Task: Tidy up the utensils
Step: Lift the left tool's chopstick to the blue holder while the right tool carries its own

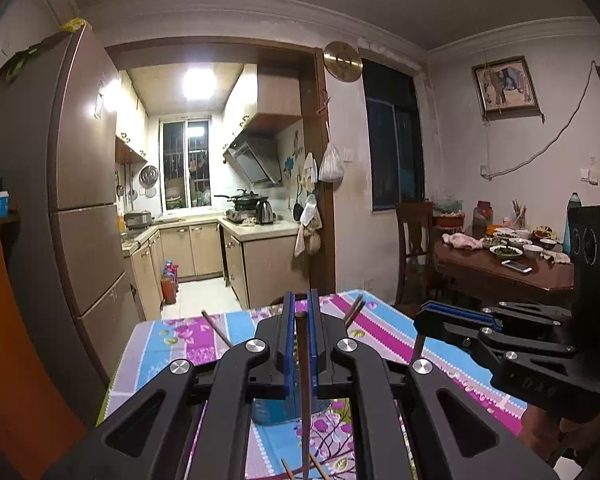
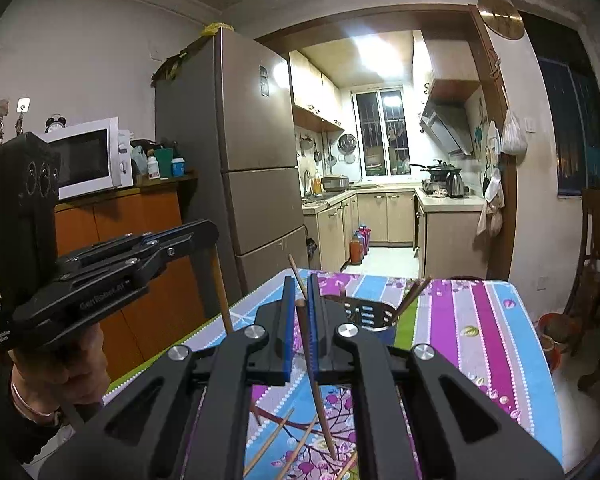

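My left gripper [image 1: 300,316] is shut on a brown chopstick [image 1: 305,392] that hangs down between its blue pads. It shows from the side in the right wrist view [image 2: 196,236], its chopstick [image 2: 222,292] hanging below. My right gripper [image 2: 301,300] is shut on another chopstick [image 2: 316,380], tilted, tip near the flowered tablecloth [image 2: 480,320]. It shows in the left wrist view [image 1: 440,316]. A blue utensil holder [image 1: 276,408] stands under my left gripper with chopsticks in it. The holder [image 2: 374,320] also holds a slotted spatula. Loose chopsticks [image 2: 276,436] lie on the cloth.
A tall fridge [image 2: 244,160] and an orange cabinet [image 2: 140,248] with a microwave [image 2: 92,160] stand left of the table. The kitchen doorway [image 1: 204,200] is ahead. A dining table [image 1: 508,268] with bowls and a chair [image 1: 416,240] stand at right.
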Action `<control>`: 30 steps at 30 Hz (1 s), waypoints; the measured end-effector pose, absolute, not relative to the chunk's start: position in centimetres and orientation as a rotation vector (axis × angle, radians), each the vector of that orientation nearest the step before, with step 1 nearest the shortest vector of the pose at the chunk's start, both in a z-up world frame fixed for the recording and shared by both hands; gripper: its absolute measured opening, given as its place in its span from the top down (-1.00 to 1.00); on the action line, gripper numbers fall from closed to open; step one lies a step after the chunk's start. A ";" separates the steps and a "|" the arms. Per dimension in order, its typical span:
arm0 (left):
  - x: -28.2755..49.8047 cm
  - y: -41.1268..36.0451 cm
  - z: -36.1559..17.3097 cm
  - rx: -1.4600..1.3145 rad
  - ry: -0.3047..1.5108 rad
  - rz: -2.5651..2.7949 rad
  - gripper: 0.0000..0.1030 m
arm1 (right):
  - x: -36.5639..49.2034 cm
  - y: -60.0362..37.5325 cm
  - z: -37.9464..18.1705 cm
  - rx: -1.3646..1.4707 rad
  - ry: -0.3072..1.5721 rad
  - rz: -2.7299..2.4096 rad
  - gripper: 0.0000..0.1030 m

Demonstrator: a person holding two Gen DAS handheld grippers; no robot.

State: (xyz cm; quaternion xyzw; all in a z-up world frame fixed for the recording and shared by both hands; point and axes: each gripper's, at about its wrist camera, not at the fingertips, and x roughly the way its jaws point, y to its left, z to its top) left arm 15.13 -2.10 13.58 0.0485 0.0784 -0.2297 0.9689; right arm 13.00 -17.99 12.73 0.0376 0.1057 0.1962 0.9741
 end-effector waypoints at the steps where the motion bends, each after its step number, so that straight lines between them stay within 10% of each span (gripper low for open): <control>1: 15.2 -2.1 14.0 0.095 0.154 -0.465 0.86 | 13.1 -18.0 13.0 0.074 0.210 0.394 0.91; 19: 24.2 -4.3 23.5 0.084 0.007 -0.388 0.86 | 20.8 -20.2 21.6 0.095 0.079 0.309 0.91; 30: 31.6 -6.1 20.5 0.078 0.033 -0.376 0.86 | 28.8 -20.9 20.3 0.178 0.092 0.300 0.91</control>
